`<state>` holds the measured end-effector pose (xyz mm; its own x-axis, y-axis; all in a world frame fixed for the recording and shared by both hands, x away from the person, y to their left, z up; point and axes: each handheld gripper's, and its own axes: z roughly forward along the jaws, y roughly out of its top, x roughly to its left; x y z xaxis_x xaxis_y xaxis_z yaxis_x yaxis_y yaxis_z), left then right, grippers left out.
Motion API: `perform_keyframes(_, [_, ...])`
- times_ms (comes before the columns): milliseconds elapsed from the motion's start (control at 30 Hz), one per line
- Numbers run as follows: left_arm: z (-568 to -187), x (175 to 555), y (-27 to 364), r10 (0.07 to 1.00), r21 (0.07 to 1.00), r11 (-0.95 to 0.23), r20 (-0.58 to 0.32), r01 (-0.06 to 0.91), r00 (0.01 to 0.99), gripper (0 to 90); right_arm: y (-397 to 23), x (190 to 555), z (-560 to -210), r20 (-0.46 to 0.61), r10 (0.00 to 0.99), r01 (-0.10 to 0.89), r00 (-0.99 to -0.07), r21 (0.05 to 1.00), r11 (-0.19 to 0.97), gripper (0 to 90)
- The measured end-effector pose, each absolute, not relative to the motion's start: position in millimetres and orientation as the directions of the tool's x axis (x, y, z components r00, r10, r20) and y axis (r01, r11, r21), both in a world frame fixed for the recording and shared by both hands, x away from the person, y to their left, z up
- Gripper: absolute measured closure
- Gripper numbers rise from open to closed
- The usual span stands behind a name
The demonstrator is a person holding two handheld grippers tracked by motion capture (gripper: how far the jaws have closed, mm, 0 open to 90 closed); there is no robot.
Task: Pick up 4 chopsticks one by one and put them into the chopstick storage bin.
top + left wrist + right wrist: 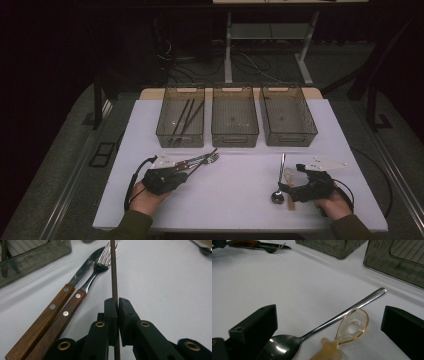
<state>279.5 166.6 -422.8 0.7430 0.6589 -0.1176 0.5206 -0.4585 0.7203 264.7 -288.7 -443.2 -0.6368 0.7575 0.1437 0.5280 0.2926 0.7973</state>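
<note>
My left gripper (117, 305) is shut on a thin dark brown chopstick (113, 277) that runs forward from between its pads. In the high view this gripper (185, 175) sits at the table's front left, and the chopstick (207, 156) points to the back right. A wooden-handled knife (82, 270) and fork (98, 267) lie side by side just left of the chopstick. At the front right, my right gripper (294, 180) stands open around a metal spoon (332, 320) and a clear amber spoon (352, 326), touching neither.
Three grey bins stand in a row at the back of the white table (240, 200). The left bin (165, 135) holds several dark chopsticks, while the middle bin (235, 137) and the right bin (287, 140) look bare. Cables trail from both grippers.
</note>
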Motion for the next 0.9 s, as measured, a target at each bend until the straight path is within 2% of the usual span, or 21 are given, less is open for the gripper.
perform_keyframes(900, [-405, 290, 177, 0.643, 0.786, -0.406, -0.117, 0.466, 0.757, 85.5, -288, 265, -444, 0.141, 0.756, 0.527, -0.639, 0.796, 0.297, 0.2])
